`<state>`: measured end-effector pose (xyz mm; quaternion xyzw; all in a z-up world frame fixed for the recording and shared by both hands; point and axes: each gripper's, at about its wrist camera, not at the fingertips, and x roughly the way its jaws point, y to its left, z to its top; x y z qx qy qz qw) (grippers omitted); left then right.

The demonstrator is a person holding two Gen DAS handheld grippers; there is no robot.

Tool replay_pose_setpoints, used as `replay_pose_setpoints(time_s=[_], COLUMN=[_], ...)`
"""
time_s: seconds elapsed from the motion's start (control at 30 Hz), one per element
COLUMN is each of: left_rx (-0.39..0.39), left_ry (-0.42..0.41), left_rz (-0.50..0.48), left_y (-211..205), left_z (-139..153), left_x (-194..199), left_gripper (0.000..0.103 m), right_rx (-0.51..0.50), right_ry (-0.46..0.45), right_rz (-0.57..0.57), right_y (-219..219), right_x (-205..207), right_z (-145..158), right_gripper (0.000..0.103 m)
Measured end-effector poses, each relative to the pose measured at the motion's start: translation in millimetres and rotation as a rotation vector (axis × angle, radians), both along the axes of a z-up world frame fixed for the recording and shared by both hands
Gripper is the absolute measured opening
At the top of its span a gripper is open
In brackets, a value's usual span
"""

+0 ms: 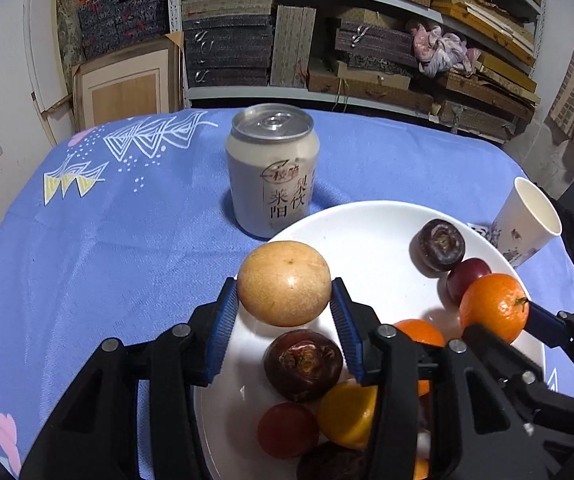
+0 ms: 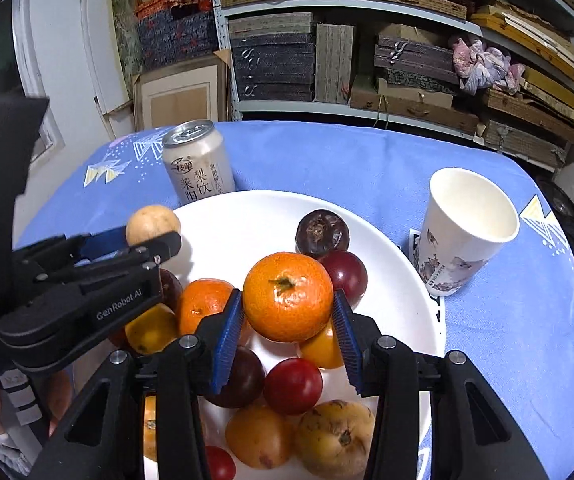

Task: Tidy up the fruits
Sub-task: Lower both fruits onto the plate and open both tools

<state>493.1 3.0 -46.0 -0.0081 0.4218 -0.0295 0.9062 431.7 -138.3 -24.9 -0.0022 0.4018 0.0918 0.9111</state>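
1. We count one white plate [image 2: 407, 248], one drink can [image 2: 199, 164] and one paper cup [image 2: 467, 232].
2. We count two grippers, each holding one fruit: a tan fruit [image 1: 284, 283] and an orange [image 2: 288, 297].
3. We see at least two more oranges and two red tomatoes (the pile hides some).

Table under a blue patterned cloth

The table [image 2: 327, 160] carries a white plate [image 2: 399, 248] of fruit near its front edge, a drink can [image 2: 197, 162] upright just behind the plate toward the far left, and a paper cup [image 2: 463, 232] just beside the plate's right rim.
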Motion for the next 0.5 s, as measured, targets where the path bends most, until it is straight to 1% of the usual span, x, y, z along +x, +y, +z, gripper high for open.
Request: replay_pose_setpoints(time_s=[0.07, 0.13, 0.17, 0.2, 0.3, 0.4, 0.47, 0.5], left_rx=[-0.006, 0.002, 0.013, 0.024, 0.014, 0.019, 0.012, 0.009], left_ry=[0.006, -0.001, -0.017, -0.038, -0.057, -0.085, -0.1, -0.108], left_rz=[0.001, 0.008, 0.016, 0.025, 0.017, 0.013, 0.014, 0.019], left_y=[2.3, 1.6, 0.7, -0.2, -1.7, -1.2, 2.9, 6.1], left_z=[-0.1, 3.5, 6.9, 12.8, 27.5, 46.3, 56.0, 59.8], left_x=[-1.7, -5.1, -8.3, -13.1, -24.4, -45.4, -61.9, -71.4], left_gripper=[0.047, 0.056, 0.066, 0.072, 0.074, 0.074, 0.075, 0.078], right_rx=[0.018, 0.023, 0.02, 0.02, 0.046, 0.073, 0.096, 0.112], right_ry=[-0.002, -0.016, -0.026, -0.035, -0.062, -0.09, -0.12, -0.131], right_rz=[-0.004, -0.01, -0.014, -0.014, -0.02, -0.022, -0.031, -0.04], right_y=[-2.9, -5.6, -5.9, -6.8, -12.9, -22.1, -31.9, -37.1], right_x=[-4.2, -7.2, -9.9, -11.9, -26.4, -48.4, -73.3, -84.5], right_z=[2.8, 7.6, 11.5, 14.8, 29.5, 41.2, 46.8, 47.4], right_gripper=[0.048, 0.052, 0.054, 0.054, 0.054, 0.055, 0.061, 0.062])
